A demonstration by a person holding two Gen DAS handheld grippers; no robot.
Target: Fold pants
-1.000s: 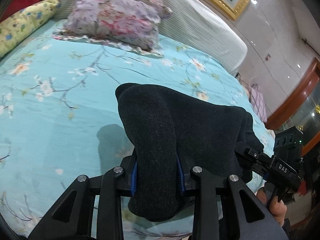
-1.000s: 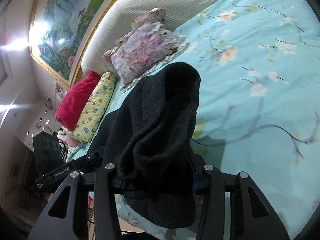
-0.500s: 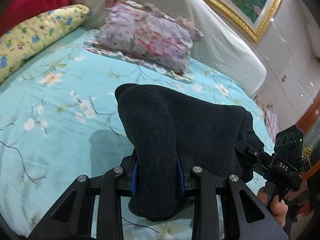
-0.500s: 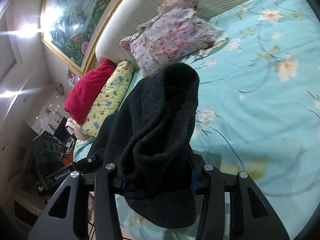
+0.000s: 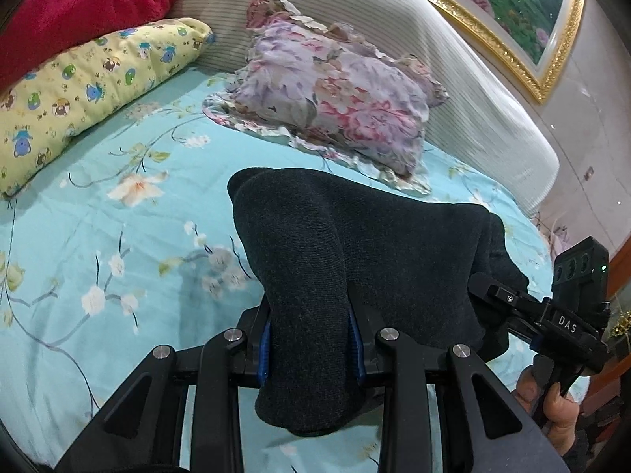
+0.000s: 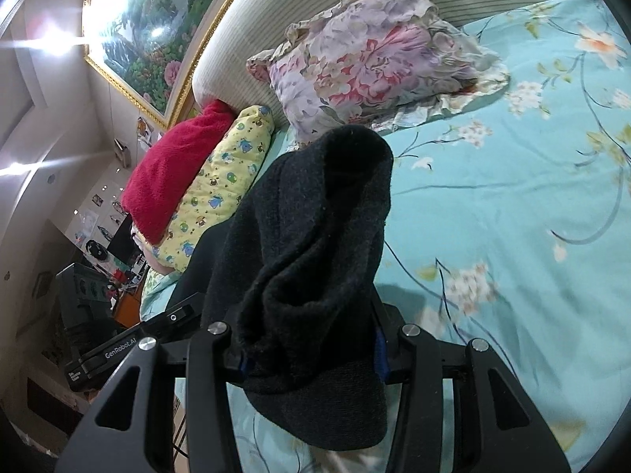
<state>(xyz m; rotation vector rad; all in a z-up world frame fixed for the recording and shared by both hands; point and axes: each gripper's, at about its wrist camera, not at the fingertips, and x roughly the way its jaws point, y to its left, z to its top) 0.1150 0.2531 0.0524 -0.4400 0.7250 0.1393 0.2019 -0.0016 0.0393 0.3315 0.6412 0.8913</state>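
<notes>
Hanging bunched between 2 grippers: dark pants [image 5: 355, 244].

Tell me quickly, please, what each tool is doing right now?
Left tool: closed on a bunched fold of the dark pants.
Right tool: closed on another bunch of the dark pants.

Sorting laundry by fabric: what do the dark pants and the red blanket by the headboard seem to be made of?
The pants look like a thick, matte charcoal knit, possibly wool or fleece: fine heathered grain, soft bulky folds. The red blanket looks like plush fleece, with a fuzzy, nubby pile.
</notes>
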